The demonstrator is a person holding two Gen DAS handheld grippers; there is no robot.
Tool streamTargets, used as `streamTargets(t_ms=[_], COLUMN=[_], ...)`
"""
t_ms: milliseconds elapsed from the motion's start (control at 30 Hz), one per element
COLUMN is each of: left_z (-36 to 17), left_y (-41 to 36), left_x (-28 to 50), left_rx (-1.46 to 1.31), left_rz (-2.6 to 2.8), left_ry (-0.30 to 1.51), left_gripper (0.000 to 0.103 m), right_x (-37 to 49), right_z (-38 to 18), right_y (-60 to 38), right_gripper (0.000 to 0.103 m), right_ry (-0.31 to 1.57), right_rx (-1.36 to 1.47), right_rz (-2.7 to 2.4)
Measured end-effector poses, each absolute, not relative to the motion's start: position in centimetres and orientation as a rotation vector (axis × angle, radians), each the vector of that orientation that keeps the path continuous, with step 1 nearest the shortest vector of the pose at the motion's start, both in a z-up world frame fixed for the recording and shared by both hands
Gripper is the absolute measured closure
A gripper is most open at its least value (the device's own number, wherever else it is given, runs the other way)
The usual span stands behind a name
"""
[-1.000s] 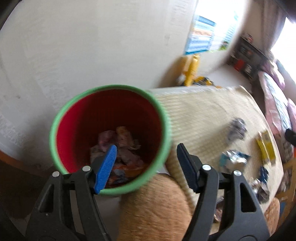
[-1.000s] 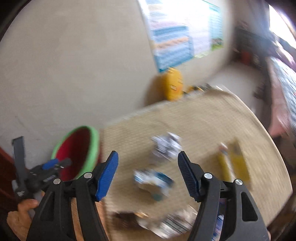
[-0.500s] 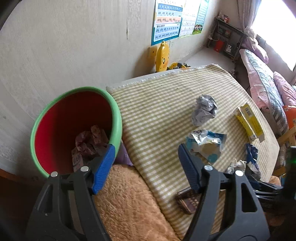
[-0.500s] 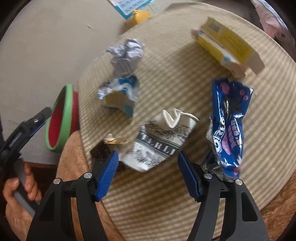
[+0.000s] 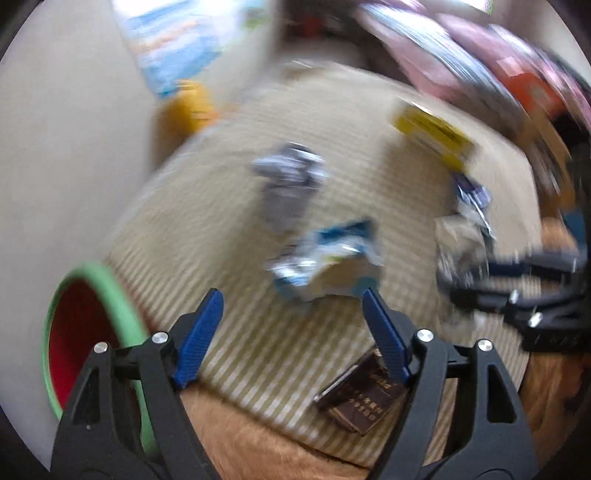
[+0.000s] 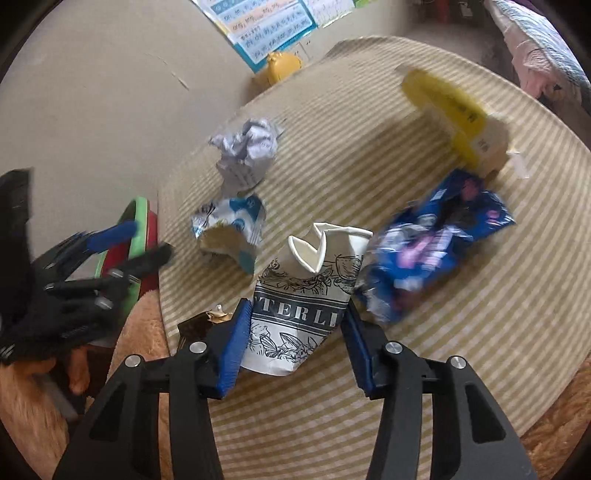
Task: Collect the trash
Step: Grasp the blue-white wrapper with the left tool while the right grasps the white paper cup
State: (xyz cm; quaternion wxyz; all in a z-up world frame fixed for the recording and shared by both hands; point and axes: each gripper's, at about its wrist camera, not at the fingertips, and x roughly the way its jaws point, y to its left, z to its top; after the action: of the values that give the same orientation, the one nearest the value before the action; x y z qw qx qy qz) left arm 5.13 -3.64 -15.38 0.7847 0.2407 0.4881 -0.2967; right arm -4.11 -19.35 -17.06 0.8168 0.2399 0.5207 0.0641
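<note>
My right gripper (image 6: 293, 341) has closed its blue pads on a crushed white paper cup (image 6: 306, 291) with black print, lying on the striped mat (image 6: 369, 147). My left gripper (image 5: 293, 334) is open and empty above the mat, near a dark brown wrapper (image 5: 360, 400). The red bin with a green rim (image 5: 96, 325) stands at the mat's left edge; it also shows in the right wrist view (image 6: 142, 236). A blue-white wrapper (image 6: 229, 229), a crumpled paper ball (image 6: 245, 147), a blue cookie bag (image 6: 436, 243) and a yellow box (image 6: 450, 110) lie on the mat.
A beige wall with a poster (image 6: 266, 26) stands behind the mat. A yellow toy (image 6: 282, 66) sits at the wall. Brown fuzzy carpet (image 5: 258, 443) borders the mat's near edge. Bedding (image 6: 539, 48) lies at the far right.
My right gripper has moved down and closed on the paper cup. My left gripper has swung right, away from the bin and over the mat; its view is motion-blurred.
</note>
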Motion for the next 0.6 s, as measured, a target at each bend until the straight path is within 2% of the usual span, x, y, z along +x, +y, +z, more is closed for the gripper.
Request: streamTargets(t_ms=[167, 433, 533, 567, 600], left_z=[-18.1, -21.2, -21.0, -20.9, -20.8], left_y=[-7.5, -10.1, -9.6, -9.4, -9.2], left_x=[6.1, 8.4, 9.4, 9.5, 9.5], left_rx=[0.762, 0.795, 0.678, 0.659, 0.634], left_rz=[-0.761, -0.760, -0.742, -0.731, -0.718], left_ry=[1.088, 1.213, 1.277, 1.285, 1.297], left_gripper=[0.028, 0.029, 0.056, 0.069, 0.070], right_x=[-4.8, -4.7, -4.8, -4.8, -5.1], right_z=[-17.6, -17.7, -17.9, -17.9, -17.7], right_y=[-21.0, -21.5, -21.9, -21.9, -22.2], right_gripper=[0.056, 0.055, 0.055, 0.055, 0.055], right_ry=[1.102, 1.100, 1.097, 1.096, 1.096], right_rx=[0.575, 0.616, 0.635, 0.641, 0.643], right_rz=[0.130, 0.157, 0.162, 0.166, 0.170])
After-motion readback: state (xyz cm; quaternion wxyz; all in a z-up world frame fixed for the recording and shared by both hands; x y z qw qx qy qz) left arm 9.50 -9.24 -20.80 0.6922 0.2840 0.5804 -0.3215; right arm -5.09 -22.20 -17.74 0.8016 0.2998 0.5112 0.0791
